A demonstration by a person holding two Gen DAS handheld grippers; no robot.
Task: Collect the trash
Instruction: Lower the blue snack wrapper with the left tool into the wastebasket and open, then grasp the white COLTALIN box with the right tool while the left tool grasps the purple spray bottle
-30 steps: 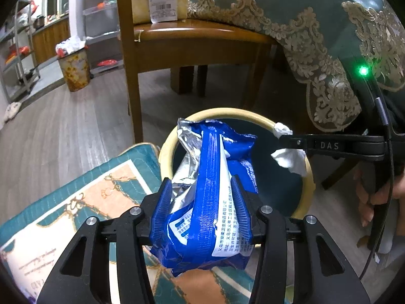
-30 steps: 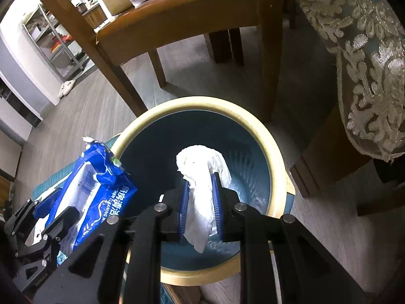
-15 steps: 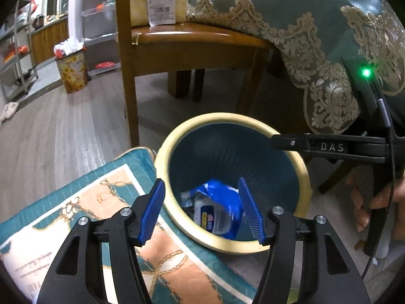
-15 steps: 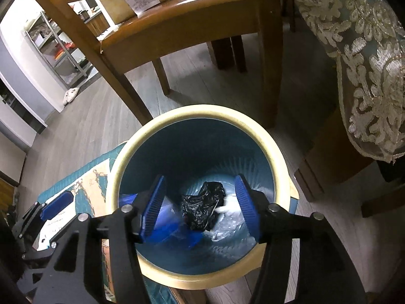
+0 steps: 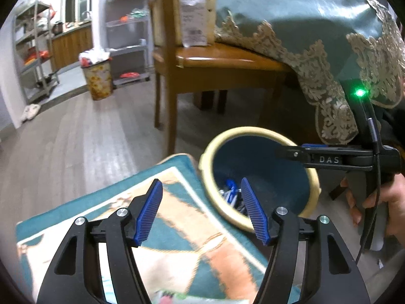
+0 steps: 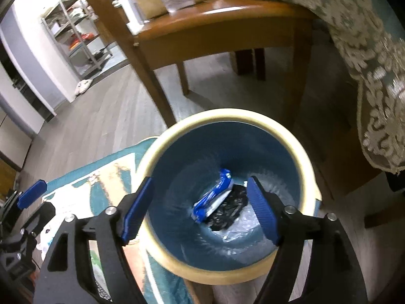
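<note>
My right hand-held gripper (image 6: 200, 207) hangs over the bin (image 6: 307, 162), jaws opening, nothing between them. Blue wrapper (image 6: 212, 200) lies below, inside. My left hand-held gripper (image 5: 201, 205), also opening and empty, hangs beside the bin's rim.

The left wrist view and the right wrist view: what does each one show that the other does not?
Only the left wrist view shows a second, full bin far across the floor, and the person's hand on the right claw. Only the right wrist view shows the bottom of the blue bin, with the blue wrapper beside black trash. Both show the blue bin, the wooden chair, the rug and open, empty claws.
</note>
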